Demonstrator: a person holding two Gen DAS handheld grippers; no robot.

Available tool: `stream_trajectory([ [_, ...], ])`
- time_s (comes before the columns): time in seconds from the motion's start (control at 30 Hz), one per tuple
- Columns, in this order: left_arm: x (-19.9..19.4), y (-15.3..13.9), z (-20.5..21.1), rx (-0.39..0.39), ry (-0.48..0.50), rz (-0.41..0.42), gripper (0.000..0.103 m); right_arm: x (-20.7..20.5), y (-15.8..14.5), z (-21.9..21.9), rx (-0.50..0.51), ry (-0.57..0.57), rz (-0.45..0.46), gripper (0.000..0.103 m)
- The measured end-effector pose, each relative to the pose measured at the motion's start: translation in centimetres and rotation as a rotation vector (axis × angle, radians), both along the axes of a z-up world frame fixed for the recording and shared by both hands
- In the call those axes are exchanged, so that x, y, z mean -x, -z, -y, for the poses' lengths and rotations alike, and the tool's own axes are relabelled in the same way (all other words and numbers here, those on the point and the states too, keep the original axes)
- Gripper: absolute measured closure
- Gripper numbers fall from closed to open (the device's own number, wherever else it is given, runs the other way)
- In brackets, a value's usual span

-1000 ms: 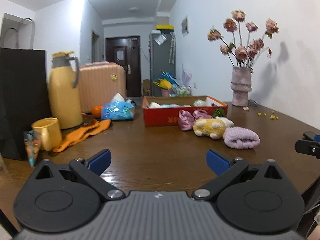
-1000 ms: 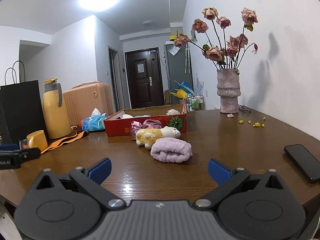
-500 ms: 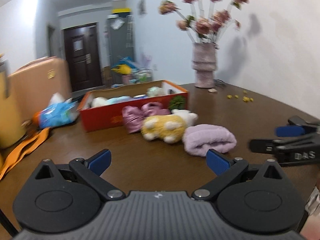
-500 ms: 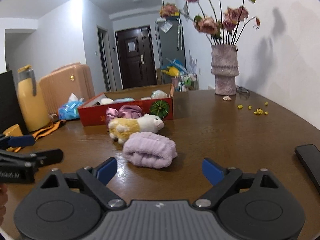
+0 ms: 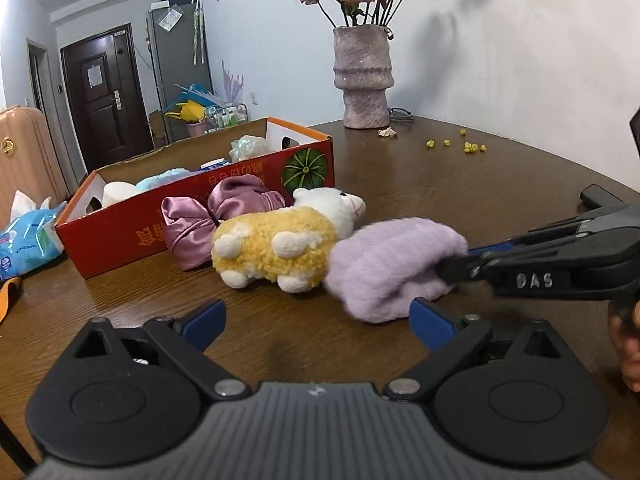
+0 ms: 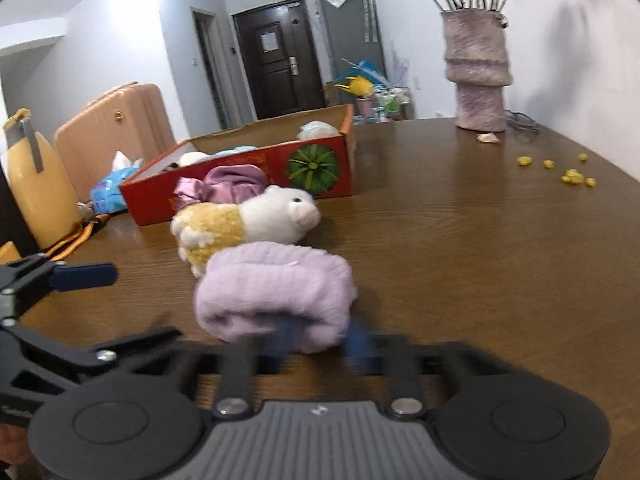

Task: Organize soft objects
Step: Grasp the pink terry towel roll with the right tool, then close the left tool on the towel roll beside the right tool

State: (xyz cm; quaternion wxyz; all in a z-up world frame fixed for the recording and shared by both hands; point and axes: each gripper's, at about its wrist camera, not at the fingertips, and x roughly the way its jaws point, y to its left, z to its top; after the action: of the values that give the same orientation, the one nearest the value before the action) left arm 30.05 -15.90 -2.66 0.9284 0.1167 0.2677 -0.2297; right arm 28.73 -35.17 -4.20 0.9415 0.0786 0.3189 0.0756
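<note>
A rolled lilac fleece cloth (image 5: 392,268) lies on the brown table beside a yellow and white plush sheep (image 5: 280,244) and a pink satin scrunchie (image 5: 224,212). Behind them stands a red cardboard box (image 5: 192,208) holding several soft items. My right gripper (image 6: 320,336) has its blurred fingers closed around the near end of the lilac cloth (image 6: 276,296); it also shows from the side in the left wrist view (image 5: 452,268). My left gripper (image 5: 316,316) is open and empty, just in front of the cloth and sheep.
A pink vase (image 5: 362,80) with dried roses stands at the back right, with yellow crumbs (image 5: 456,144) near it. A blue tissue pack (image 5: 24,240), an orange strap and a yellow thermos (image 6: 36,184) sit left. A peach suitcase (image 6: 112,128) stands behind the table.
Both grippers have moved forward toward the soft toys. My right gripper has gone from wide open to closed on the lilac cloth. My left gripper has swung right and stays open.
</note>
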Motion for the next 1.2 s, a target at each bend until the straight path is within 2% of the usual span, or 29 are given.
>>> stream_trajectory([
  [0.03,-0.1,-0.1,-0.1,0.015,0.005,-0.004,0.016,-0.1,-0.2,-0.1,-0.001,-0.007,0.007,0.098],
  [0.17,0.5,-0.6,-1.1,0.094,0.026,-0.014,0.024,-0.1,-1.5,-0.8,-0.030,-0.109,-0.006,0.098],
  [0.2,0.8,-0.5,-1.3,0.104,0.026,-0.017,0.030,0.0,-1.7,-1.1,-0.042,-0.131,-0.011,0.098],
  [0.33,1.4,-0.1,-2.1,0.088,-0.052,-0.039,0.049,0.4,-2.0,-1.6,-0.098,-0.187,-0.052,0.098],
  [0.5,0.9,0.6,-3.0,0.091,-0.073,-0.066,0.049,1.7,-1.5,-2.4,-0.117,-0.221,-0.076,0.098],
  [0.7,-0.1,0.3,-2.0,0.140,0.017,-0.050,0.049,2.7,-1.6,-0.8,-0.123,-0.152,-0.082,0.097],
  [0.73,-0.3,0.3,-1.7,0.151,0.026,-0.059,0.053,2.8,-1.6,-0.4,-0.117,-0.133,-0.077,0.091],
  [0.77,-0.6,0.3,-1.4,0.160,0.034,-0.072,0.058,2.9,-1.7,-0.1,-0.104,-0.106,-0.069,0.088],
  [0.83,-1.0,0.4,-0.9,0.176,0.060,-0.097,0.082,2.9,-1.7,-0.3,-0.019,-0.047,-0.064,0.076],
  [0.9,-1.2,0.6,-0.5,0.187,0.072,-0.114,0.088,2.9,-1.5,-0.7,0.046,-0.014,-0.036,0.062],
  [0.97,-1.2,0.7,-0.3,0.192,0.078,-0.109,0.093,2.6,-1.1,-0.9,0.067,-0.006,-0.025,0.063],
  [1.03,-1.3,0.6,-0.1,0.190,0.077,-0.109,0.098,2.1,-0.9,-1.1,0.084,0.003,-0.008,0.059],
  [1.13,-1.3,0.6,-0.1,0.188,0.079,-0.112,0.100,1.3,-0.7,-1.3,0.087,0.002,0.018,0.063],
  [1.17,-1.2,0.5,-0.1,0.185,0.079,-0.111,0.100,0.9,-0.7,-1.4,0.085,0.005,0.016,0.070],
  [1.2,-1.1,0.5,0.0,0.174,0.077,-0.104,0.100,0.5,-0.6,-1.5,0.079,0.003,0.022,0.092],
])
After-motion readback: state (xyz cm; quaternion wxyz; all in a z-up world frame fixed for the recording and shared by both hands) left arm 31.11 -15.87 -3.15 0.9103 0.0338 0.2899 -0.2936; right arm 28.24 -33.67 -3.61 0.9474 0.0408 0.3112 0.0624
